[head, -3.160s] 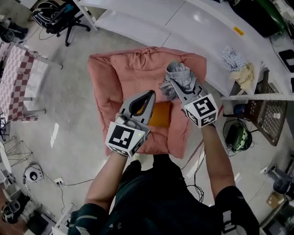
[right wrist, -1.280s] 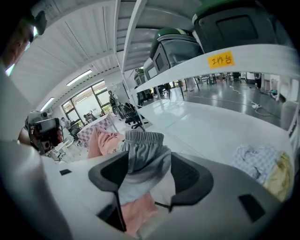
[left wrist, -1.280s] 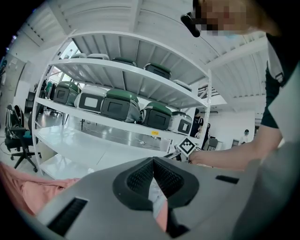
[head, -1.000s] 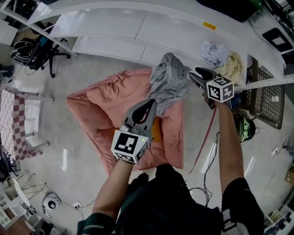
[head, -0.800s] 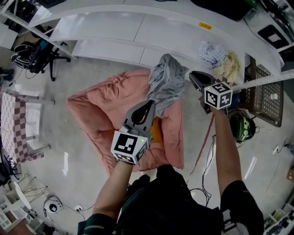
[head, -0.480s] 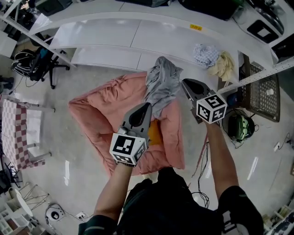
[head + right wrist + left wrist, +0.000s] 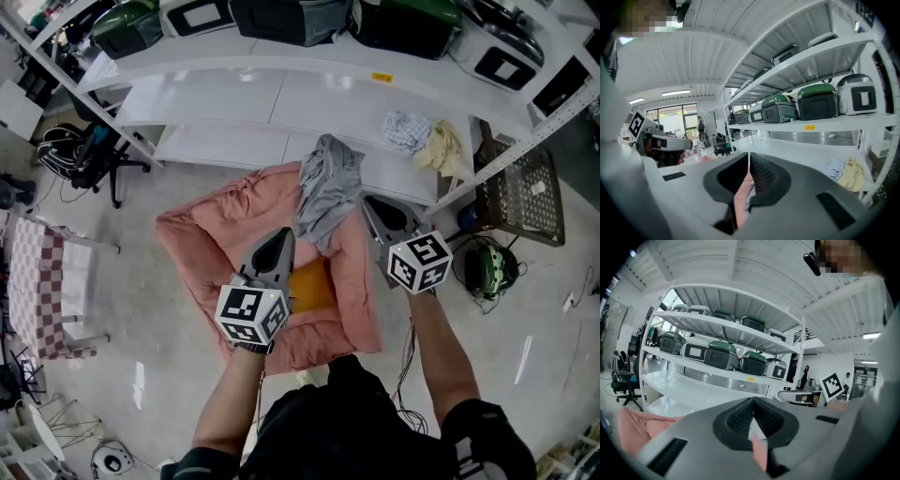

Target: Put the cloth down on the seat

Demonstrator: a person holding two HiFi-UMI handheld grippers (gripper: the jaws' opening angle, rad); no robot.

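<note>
The grey cloth (image 7: 328, 187) lies crumpled on the far right corner of the pink cushioned seat (image 7: 225, 225), free of both grippers. My right gripper (image 7: 367, 200) hovers just right of the cloth and apart from it, jaws shut and empty. My left gripper (image 7: 284, 233) is above the seat's middle, below the cloth, also shut with nothing in it. In the left gripper view the left gripper (image 7: 753, 400) has its tips together. The right gripper (image 7: 749, 155) looks the same in its own view. Neither gripper view shows the cloth.
An orange patch (image 7: 310, 286) lies on the seat near me. Behind stands a white shelf (image 7: 234, 94) with a checked cloth (image 7: 406, 131) and a yellow cloth (image 7: 442, 148). An office chair (image 7: 84, 155) is at left, a wire basket (image 7: 520, 192) at right.
The right gripper, open beside the cloth a second ago, has shut and drawn back toward me. The cloth stays on the seat's far corner. The left gripper has barely moved.
</note>
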